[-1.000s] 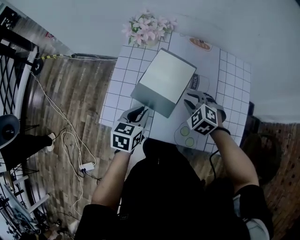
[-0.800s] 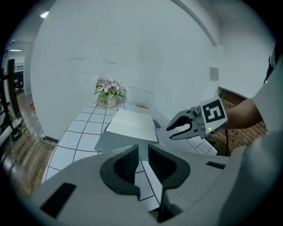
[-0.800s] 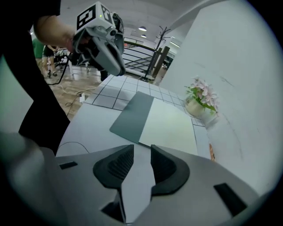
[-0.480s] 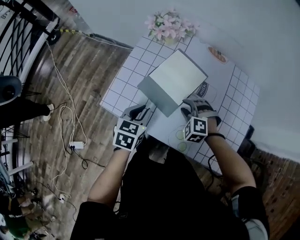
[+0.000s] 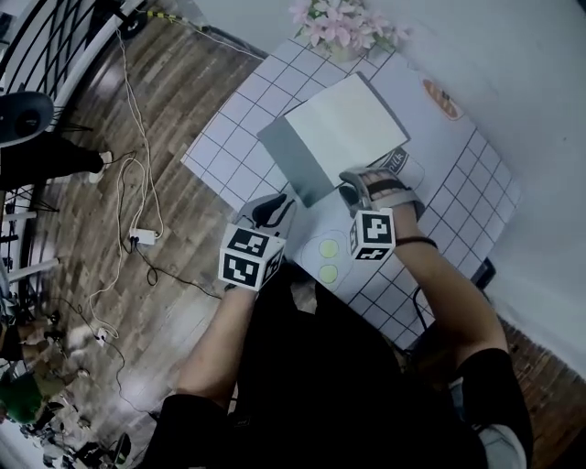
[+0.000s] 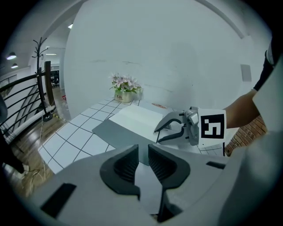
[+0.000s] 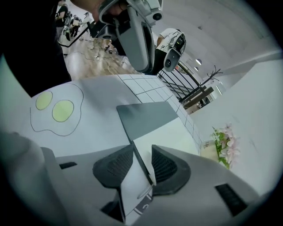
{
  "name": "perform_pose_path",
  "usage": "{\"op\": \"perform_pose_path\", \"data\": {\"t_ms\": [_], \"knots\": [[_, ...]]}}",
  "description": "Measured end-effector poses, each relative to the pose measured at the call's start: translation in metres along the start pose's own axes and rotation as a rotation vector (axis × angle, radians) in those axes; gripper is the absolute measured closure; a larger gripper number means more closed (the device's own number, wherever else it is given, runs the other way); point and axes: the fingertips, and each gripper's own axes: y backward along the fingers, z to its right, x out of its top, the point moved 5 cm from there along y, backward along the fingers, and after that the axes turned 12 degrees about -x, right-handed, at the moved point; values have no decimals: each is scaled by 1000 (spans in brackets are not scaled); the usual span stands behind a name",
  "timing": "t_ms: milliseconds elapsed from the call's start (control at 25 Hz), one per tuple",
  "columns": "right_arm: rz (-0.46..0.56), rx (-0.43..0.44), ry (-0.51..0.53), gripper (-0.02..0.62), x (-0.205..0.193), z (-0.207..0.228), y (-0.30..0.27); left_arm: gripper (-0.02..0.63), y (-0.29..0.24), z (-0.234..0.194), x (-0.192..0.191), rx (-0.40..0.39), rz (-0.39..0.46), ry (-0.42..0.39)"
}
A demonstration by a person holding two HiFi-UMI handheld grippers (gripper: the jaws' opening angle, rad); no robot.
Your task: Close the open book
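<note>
Head view: the book (image 5: 339, 133) lay open on the gridded table (image 5: 224, 137), its grey leaf flat on the left and its white page on the right, with flowers (image 5: 343, 18) beyond it.
Right claw: the right gripper (image 5: 351, 188) sat at the book's near right corner. Its jaws had just been closing and stood moderately apart. A thin raised leaf edge (image 7: 140, 161) stood between the pads, not visibly pinched.
Left claw: the left gripper (image 5: 273, 209) hovered by the table's near edge, close to the grey leaf, jaws narrowly apart and empty.
Step in hand: probably taking hold of the right-hand leaf to fold it over.
Doing it well: pinch firmly near the outer edge, then swing in an arc about the spine rather than dragging. The left claw could steady the grey side against sliding.
Right gripper view only: it showed the leaf standing on edge between the pads, which the head view hid beneath the claw.
Left gripper view only: it showed the right claw's side profile, low over the white page.
</note>
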Motion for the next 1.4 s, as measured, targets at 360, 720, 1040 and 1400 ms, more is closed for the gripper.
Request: {"op": "perform_pose_path", "data": {"t_ms": [360,720,1040,1400], "knots": [[20,16,123,453,-2,0,-4,532,17,26,-9,51,13,12],[60,34,133,568,6,5,-9,532,38,26,-12,96,41,41],[103,-107,-369,581,-3,44,12,532,51,18,-6,125,37,38],[68,-189,-702,580,-38,69,23,532,35,23,12,107,42,11]]}}
